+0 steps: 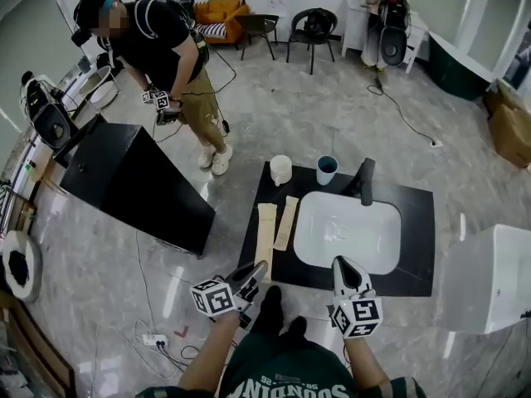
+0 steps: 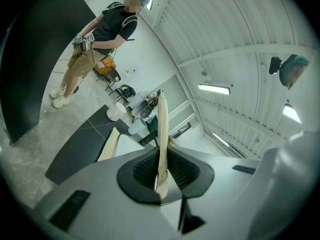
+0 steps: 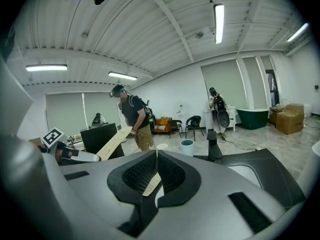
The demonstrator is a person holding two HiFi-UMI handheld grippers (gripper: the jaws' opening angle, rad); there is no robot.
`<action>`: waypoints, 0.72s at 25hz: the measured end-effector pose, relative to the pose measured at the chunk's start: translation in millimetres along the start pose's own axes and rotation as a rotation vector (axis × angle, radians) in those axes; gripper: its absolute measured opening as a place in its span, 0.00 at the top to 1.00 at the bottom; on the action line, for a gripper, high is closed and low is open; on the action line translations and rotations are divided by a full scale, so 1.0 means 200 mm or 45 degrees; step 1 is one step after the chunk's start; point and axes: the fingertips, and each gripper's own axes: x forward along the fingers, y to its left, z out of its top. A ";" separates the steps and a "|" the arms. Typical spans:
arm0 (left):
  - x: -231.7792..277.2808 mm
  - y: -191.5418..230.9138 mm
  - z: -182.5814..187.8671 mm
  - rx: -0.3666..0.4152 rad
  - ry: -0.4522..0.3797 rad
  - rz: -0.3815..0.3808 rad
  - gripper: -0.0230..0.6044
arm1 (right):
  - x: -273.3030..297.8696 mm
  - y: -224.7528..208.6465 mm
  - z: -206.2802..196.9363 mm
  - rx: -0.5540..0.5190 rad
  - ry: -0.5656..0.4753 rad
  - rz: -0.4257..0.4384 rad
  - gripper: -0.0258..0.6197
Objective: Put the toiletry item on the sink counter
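A long flat beige package is the toiletry item. My left gripper is shut on its near end at the front left corner of the black sink counter. In the left gripper view the package stands edge-on between the pads, and the right gripper view shows this package slanting up from the left gripper. A second beige package lies on the counter beside the white sink. My right gripper hovers shut and empty over the sink's front rim.
A black faucet, a teal cup and a white roll stand along the counter's far edge. A person holding grippers stands by a black cabinet to the left. A white tub is at the right.
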 end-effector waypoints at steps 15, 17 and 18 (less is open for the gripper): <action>0.20 0.51 0.13 -0.064 0.145 0.096 0.89 | 0.27 0.02 0.01 0.002 0.038 -0.057 0.89; 0.24 0.59 0.14 -0.088 0.167 0.122 0.89 | 0.31 0.02 0.01 -0.004 0.039 -0.068 0.89; 0.27 0.62 0.14 -0.096 0.182 0.131 0.89 | 0.33 0.02 0.01 -0.005 0.042 -0.075 0.89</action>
